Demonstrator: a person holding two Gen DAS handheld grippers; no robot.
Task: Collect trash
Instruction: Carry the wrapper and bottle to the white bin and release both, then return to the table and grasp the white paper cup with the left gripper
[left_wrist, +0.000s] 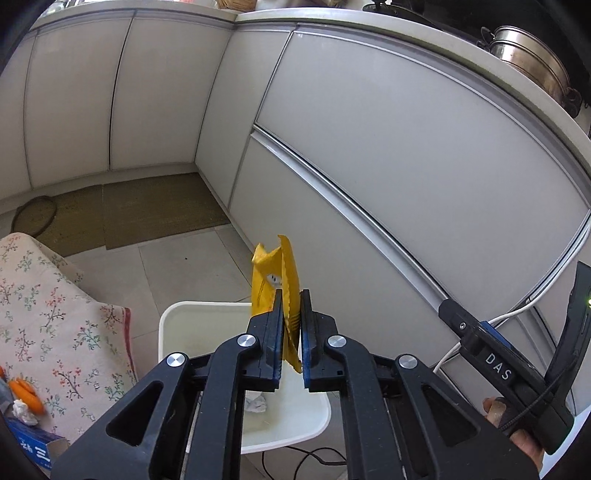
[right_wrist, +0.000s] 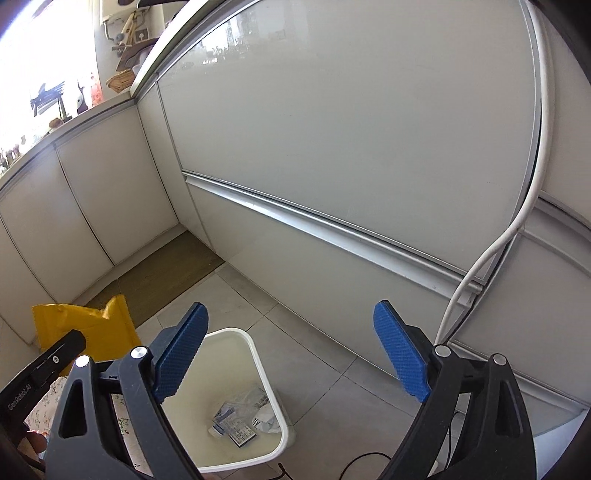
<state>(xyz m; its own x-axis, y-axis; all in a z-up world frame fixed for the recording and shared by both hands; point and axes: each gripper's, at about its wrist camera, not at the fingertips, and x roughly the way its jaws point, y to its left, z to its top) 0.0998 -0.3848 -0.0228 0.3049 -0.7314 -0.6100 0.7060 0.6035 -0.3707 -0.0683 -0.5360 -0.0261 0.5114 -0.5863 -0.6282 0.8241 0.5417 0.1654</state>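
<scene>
Left gripper clamped on light, crinkly, slippery yellow foil wrapper, at 12 o'clock above white plastic bin; keep hold at lower edge; right gripper agape, empty.

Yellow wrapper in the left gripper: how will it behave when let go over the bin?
The yellow wrapper looks thin and creased, yet stands upright above the shut left gripper, so probably light with some stiffness. It may flutter rather than drop straight. The white bin sits below it; release low to be safe. The serrated edge suggests foil film, likely slippery.
</scene>
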